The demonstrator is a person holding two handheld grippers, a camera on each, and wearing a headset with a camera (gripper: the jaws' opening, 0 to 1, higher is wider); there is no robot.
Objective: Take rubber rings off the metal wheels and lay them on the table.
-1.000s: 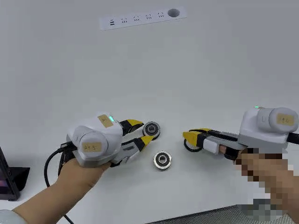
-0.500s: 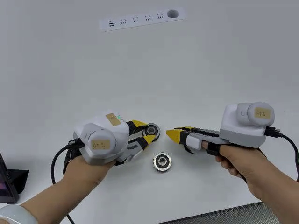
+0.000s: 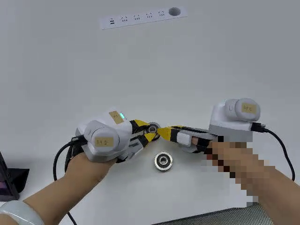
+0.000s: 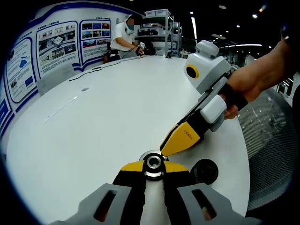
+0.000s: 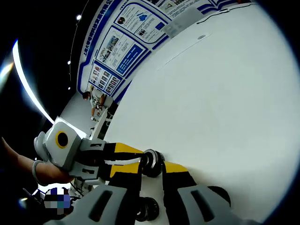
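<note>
A small metal wheel (image 3: pixel 152 128) with a black rubber ring round it is held off the white table (image 3: pixel 140 70), with my left gripper (image 3: pixel 143 131) shut on it. In the left gripper view the wheel (image 4: pixel 153 164) sits between the yellow tips. My right gripper (image 3: pixel 164 132) comes in from the right, its yellow tips touching the wheel's rim. In the right gripper view its jaws stand narrowly apart on either side of the wheel (image 5: pixel 152 161); whether they press on it is unclear. A second wheel (image 3: pixel 163 161) lies flat on the table just below both grippers.
A white power strip (image 3: pixel 143 18) lies at the table's far edge. A dark device (image 3: pixel 7 178) stands at the left edge, near a black cable (image 3: pixel 58 159) from the left gripper. The table's front edge runs close below the hands.
My right gripper has moved left from a spot on the table up to the wheel in my left gripper. The left gripper has lifted slightly with the wheel.
</note>
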